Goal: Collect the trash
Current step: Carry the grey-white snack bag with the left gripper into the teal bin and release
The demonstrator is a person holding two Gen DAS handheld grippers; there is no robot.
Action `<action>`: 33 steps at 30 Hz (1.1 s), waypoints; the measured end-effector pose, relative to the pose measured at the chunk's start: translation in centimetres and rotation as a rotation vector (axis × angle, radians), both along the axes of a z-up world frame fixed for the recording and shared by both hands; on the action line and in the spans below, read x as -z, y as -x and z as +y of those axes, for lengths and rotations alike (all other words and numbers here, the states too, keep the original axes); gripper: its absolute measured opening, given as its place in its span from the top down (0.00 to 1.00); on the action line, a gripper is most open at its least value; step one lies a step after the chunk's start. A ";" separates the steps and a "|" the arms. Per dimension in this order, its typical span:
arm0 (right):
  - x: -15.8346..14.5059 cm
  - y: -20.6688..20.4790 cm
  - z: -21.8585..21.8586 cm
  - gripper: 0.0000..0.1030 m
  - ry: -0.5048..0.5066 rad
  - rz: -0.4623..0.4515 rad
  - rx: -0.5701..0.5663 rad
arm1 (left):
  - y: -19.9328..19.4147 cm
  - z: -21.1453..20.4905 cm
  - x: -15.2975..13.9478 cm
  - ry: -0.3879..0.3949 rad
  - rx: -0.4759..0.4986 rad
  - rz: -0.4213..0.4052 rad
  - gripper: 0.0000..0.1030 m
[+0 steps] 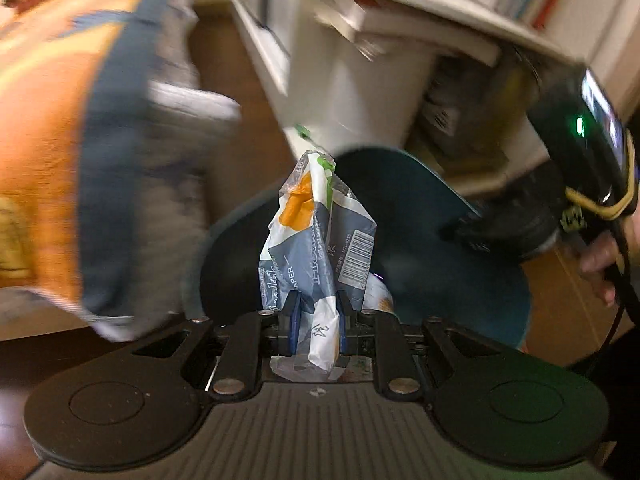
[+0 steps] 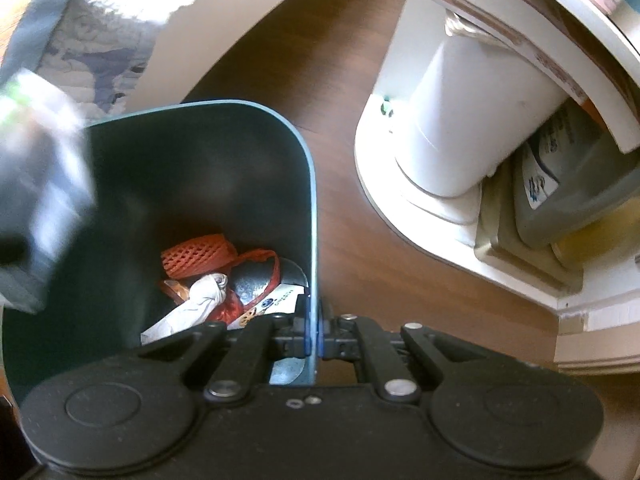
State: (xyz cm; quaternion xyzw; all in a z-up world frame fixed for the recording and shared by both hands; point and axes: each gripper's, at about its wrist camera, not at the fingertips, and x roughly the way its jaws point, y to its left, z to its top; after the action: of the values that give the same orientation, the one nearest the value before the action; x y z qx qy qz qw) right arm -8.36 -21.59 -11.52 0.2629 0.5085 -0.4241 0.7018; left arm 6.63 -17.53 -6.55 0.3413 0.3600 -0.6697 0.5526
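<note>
From the left wrist, the left gripper point(image 1: 316, 316) has its fingers point(image 1: 293, 312) nearly closed, pinching a crumpled wrapper point(image 1: 316, 236) of white, grey-blue and orange plastic with a barcode. The wrapper stands up from the fingers, and its lower end hangs out beneath them. Just behind the wrapper is the dark teal bin point(image 1: 424, 248), on the wooden floor point(image 1: 224, 60). To the left is a blurred orange and blue blanket point(image 1: 80, 120). A white shelf unit point(image 1: 360, 80) stands behind the bin. At the right edge a hand point(image 1: 600, 256) grips a black device with a green light.

From the right wrist, the right gripper point(image 2: 315, 338) has its fingers point(image 2: 304, 336) shut tight on the bin's rim point(image 2: 314, 240), one inside the wall and one outside. The bin point(image 2: 200, 168) stands on the floor point(image 2: 332, 80). At its bottom lie an orange foam net point(image 2: 196, 256), a knotted white bag point(image 2: 200, 296) and other scraps. A blurred grey shape crosses the bin's left edge; I cannot tell what it is. The shelf unit's point(image 2: 460, 128) white base sits to the right, apart from the bin.
</note>
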 end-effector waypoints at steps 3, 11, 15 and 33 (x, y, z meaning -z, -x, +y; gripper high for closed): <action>0.1 -0.1 0.1 0.97 0.009 0.000 -0.021 | 1.9 -1.9 2.7 -0.047 0.030 -0.007 0.84; 0.8 0.5 -0.1 0.97 -0.010 -0.009 -0.006 | 4.9 -4.1 7.8 -0.187 0.072 -0.017 0.84; 1.1 0.5 -0.4 0.97 -0.026 -0.009 0.003 | 5.7 -4.7 8.8 -0.207 0.091 -0.046 0.84; 1.7 0.4 -0.6 0.97 -0.051 -0.025 -0.012 | 5.8 -4.7 8.0 -0.173 0.095 -0.073 0.42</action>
State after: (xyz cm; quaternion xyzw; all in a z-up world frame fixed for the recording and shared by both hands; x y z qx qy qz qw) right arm -8.81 -22.21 -13.21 0.2828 0.5120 -0.4036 0.7036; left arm 0.86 -22.24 -14.52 0.4283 0.3796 -0.6487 0.5016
